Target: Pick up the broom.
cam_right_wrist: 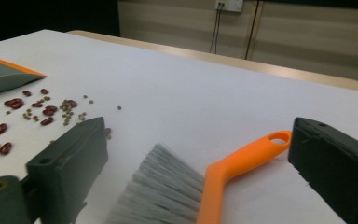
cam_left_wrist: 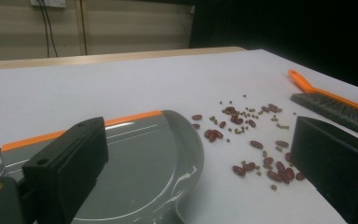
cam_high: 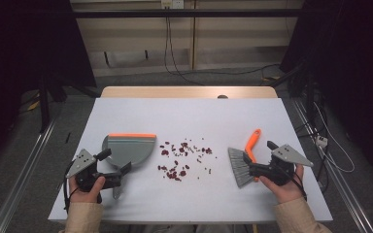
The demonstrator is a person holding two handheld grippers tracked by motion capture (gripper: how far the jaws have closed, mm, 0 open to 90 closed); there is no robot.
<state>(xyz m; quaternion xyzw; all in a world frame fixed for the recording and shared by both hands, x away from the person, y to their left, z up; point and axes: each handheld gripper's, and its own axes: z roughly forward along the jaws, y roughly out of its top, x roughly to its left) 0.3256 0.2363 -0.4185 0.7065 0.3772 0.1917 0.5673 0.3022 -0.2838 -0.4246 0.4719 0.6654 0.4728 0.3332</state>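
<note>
counter [cam_high: 189, 116] | dustpan [cam_high: 128, 148] just ahead of open left claw [cam_high: 119, 177], handle toward it | brush [cam_high: 245, 160] between open right claw's [cam_high: 252, 167] jaws, ungripped, handle pointing away | beans [cam_high: 182, 158] midway between claws

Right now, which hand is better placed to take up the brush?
Right. The open right gripper already straddles the brush handle, while the left gripper sits across the beans at the dustpan.
</note>
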